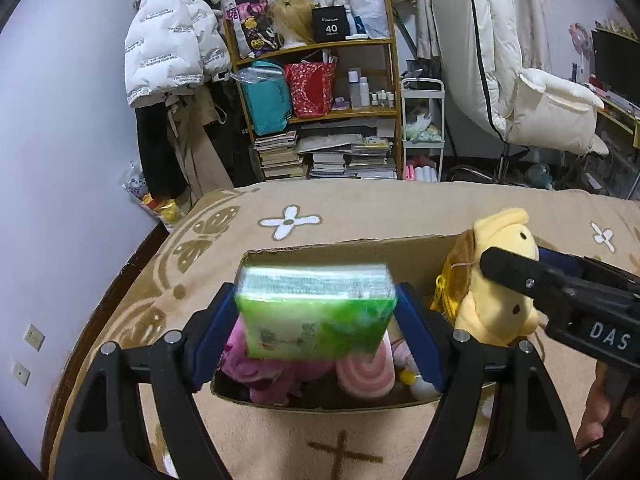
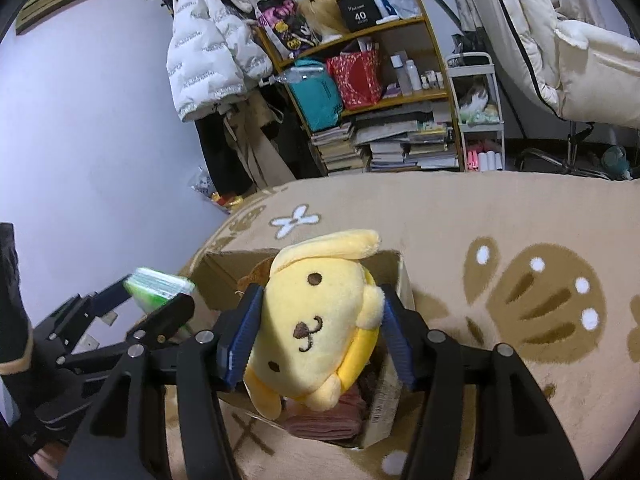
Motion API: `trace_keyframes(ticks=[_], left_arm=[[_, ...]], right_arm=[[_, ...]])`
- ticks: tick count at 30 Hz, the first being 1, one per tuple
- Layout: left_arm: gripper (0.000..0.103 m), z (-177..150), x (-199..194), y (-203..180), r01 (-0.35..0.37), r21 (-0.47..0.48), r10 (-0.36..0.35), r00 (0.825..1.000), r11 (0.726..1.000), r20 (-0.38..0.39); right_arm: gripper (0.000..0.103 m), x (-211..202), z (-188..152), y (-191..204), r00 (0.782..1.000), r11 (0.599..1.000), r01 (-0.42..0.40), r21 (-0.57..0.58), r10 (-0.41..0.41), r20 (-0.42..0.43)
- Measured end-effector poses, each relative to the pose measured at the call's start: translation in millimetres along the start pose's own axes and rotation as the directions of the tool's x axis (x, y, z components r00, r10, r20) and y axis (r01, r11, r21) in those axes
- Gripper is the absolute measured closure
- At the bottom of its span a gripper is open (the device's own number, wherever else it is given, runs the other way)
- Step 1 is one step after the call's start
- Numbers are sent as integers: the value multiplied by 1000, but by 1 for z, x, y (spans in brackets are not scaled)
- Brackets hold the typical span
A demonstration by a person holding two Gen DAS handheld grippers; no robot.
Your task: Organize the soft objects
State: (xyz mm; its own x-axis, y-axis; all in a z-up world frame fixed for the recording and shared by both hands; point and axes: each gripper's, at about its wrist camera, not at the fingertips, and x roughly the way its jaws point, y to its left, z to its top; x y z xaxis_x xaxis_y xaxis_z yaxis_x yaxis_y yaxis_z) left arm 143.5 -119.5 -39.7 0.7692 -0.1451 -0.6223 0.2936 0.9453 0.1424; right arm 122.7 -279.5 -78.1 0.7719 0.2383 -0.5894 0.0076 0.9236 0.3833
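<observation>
Left gripper (image 1: 316, 316) clamps green tissue pack (image 1: 316, 312) — right gripper (image 2: 316, 336) clamps yellow plush (image 2: 320, 320) — both above cardboard box (image 1: 400, 246).

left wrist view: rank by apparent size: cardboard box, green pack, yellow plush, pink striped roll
1. cardboard box
2. green pack, though it is nearest the camera, which inflates it
3. yellow plush, partly hidden by the right hand-held gripper
4. pink striped roll, partly hidden

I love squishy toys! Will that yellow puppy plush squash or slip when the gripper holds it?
The yellow puppy plush probably squashes a bit: the right gripper pads press into its cheeks. Its fuzzy fabric likely keeps it from slipping. It seems light, hanging over the cardboard box without sagging much.
</observation>
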Motion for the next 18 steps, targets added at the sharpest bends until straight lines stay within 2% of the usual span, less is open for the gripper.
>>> trace_keyframes(ticks=[3,6,11,13,15,18], left_arm=[[18,-1,2,-5,0,15,0,1000,1000,-3],[17,-3,2,-10,-8,40,8,1000,999,1],[7,-3,-3,-17,-46,86,48,999,995,-15],[4,-3,-9,-18,-57,101,57,998,993,-3],[2,-3,-13,-17,-60,100,61,998,993,-4],[1,-2,-21,-10,-78,55,79,997,995,-14]], right_arm=[[39,4,-1,-9,1000,1000,-10,25,10,-11],[37,4,-2,-15,1000,999,-15,44,16,-16],[32,-8,1,-19,1000,1000,15,8,-15,-2],[20,-13,2,-20,1000,1000,16,13,-16,9],[12,-20,2,-21,999,1000,24,18,-24,26],[10,-29,4,-19,998,999,50,11,-50,25]])
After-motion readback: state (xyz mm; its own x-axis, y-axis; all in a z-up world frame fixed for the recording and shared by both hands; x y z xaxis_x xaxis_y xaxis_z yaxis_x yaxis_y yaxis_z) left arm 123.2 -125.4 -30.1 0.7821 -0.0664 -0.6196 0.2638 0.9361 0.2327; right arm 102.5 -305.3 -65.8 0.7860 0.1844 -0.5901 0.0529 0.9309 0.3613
